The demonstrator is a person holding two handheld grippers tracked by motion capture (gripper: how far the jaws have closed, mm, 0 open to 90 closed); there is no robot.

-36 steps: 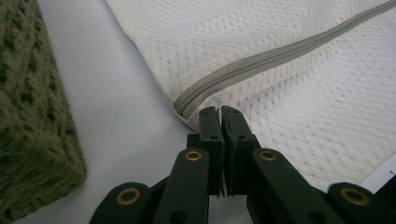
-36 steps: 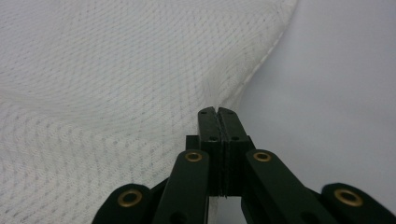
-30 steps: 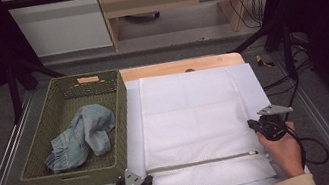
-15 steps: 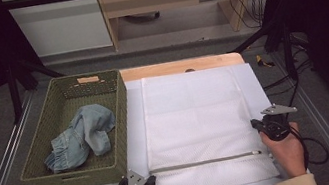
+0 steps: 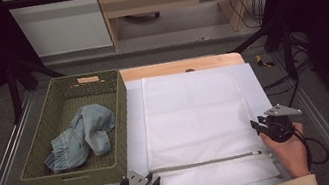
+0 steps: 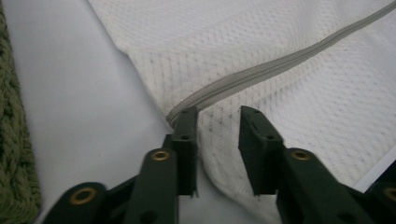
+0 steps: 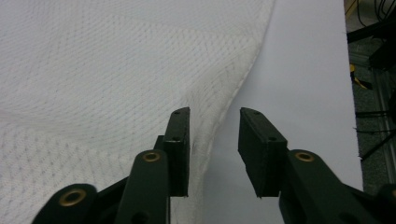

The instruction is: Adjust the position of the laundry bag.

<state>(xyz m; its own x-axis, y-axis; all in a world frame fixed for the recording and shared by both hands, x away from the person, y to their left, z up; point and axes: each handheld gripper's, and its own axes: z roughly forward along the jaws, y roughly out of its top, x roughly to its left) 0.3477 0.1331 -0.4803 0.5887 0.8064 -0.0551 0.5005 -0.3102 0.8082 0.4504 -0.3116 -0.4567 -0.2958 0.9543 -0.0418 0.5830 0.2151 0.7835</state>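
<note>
White mesh laundry bag (image 5: 197, 117) with a grey zipper (image 5: 204, 162), olive-green woven basket (image 5: 122, 125), faded light-blue denim garment (image 5: 81, 137) inside, pale bluish-white table mat (image 5: 134, 138), black-jawed grippers.

A white mesh laundry bag (image 5: 198, 122) lies flat and spread out on the pale table mat (image 5: 133, 128), just right of the green woven basket (image 5: 117, 125). Its weave is fine and net-like. A grey zipper (image 5: 204, 162) runs straight across it near the edge closest to the person, zipped shut, its end at the bag's basket-side edge (image 6: 175, 112).
</note>
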